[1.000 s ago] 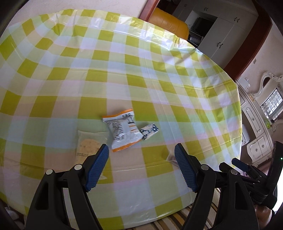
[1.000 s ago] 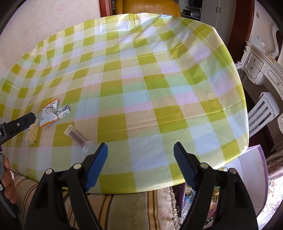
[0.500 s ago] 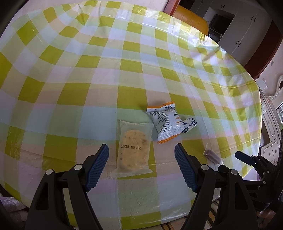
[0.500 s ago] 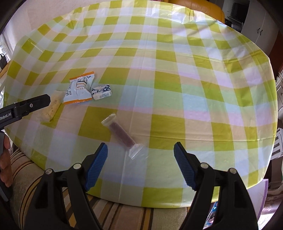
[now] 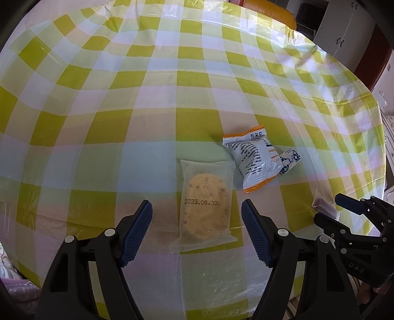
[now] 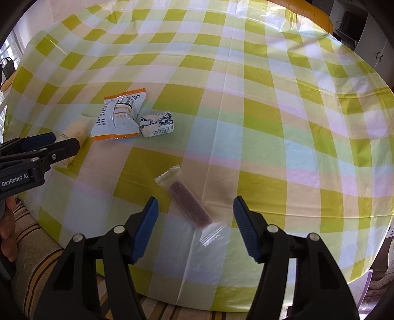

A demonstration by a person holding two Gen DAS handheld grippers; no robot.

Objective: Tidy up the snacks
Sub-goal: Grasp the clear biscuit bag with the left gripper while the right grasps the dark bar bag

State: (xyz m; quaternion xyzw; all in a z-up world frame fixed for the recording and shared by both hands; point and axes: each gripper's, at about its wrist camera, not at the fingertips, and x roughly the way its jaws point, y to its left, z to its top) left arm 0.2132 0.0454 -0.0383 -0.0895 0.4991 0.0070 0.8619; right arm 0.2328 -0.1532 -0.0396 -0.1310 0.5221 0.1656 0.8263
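Left gripper (image 5: 197,229) straddles the cookie packet (image 5: 205,205) near the surface's front edge; right gripper (image 6: 195,225) straddles the bar (image 6: 188,203). Both jaws, just narrowing, remain open, untouching, positioned for pickup.

Surface (image 5: 152,103) under a yellow-green and white checked plastic cloth. Orange chair (image 5: 268,9) at its far edge; white cabinets (image 5: 344,32) beyond the chair. Striped rug (image 6: 37,248) below the surface's near edge.

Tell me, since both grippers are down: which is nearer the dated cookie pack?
Left. The left gripper straddles the cookie pack; the right gripper straddles the purple bar.
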